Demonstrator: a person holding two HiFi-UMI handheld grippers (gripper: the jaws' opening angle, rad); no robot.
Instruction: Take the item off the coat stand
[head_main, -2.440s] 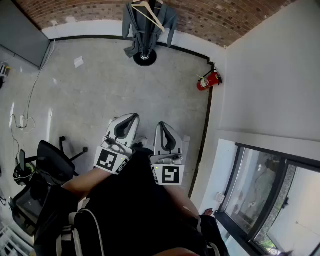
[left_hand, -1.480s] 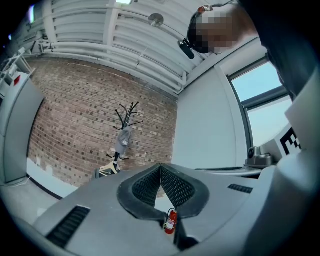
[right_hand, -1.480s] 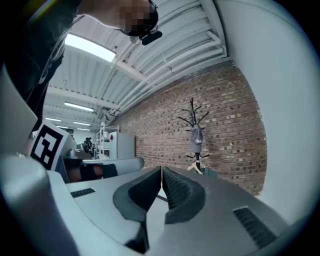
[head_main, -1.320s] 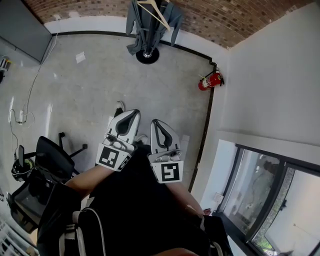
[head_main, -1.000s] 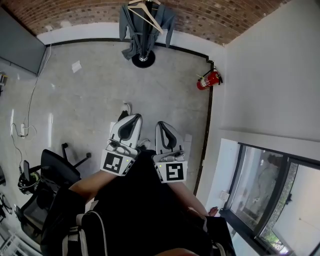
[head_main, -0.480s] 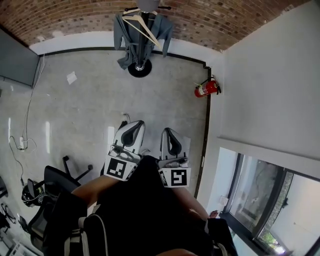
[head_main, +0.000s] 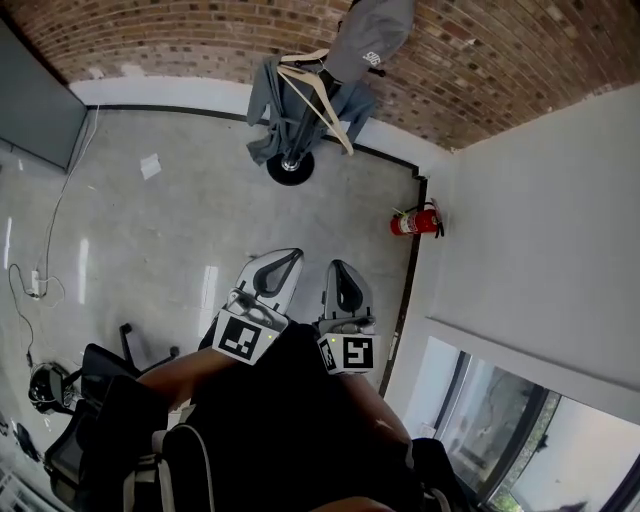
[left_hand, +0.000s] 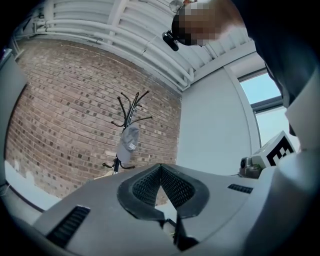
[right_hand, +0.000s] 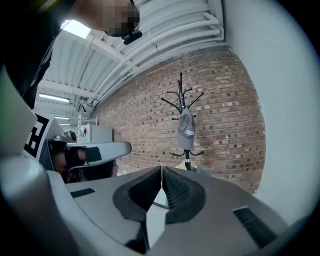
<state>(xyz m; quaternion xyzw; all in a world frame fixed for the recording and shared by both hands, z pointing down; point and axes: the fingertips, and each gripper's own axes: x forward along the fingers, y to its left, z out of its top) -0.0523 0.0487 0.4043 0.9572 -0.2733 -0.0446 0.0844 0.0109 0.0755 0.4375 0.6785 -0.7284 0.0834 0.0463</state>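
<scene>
A black coat stand (head_main: 291, 165) rises in front of the brick wall, far ahead of both grippers. A grey cap (head_main: 372, 35) hangs near its top, with a wooden hanger (head_main: 322, 92) and a grey garment (head_main: 272, 112) lower down. From the left gripper view the stand (left_hand: 131, 107) and cap (left_hand: 128, 142) show small above the jaws; the right gripper view shows the same cap (right_hand: 186, 130). My left gripper (head_main: 290, 257) and right gripper (head_main: 340, 267) are held side by side close to the person's body, both shut with nothing in them.
A red fire extinguisher (head_main: 412, 222) stands in the corner to the right of the stand. An office chair (head_main: 100, 372) and floor cables (head_main: 28, 285) are at lower left. A white wall (head_main: 540, 220) and a window (head_main: 500, 430) run along the right.
The head view has tilted up, so the stand's top and the grey cap now show. Both grippers stay shut and side by side, a little lower in the picture.
</scene>
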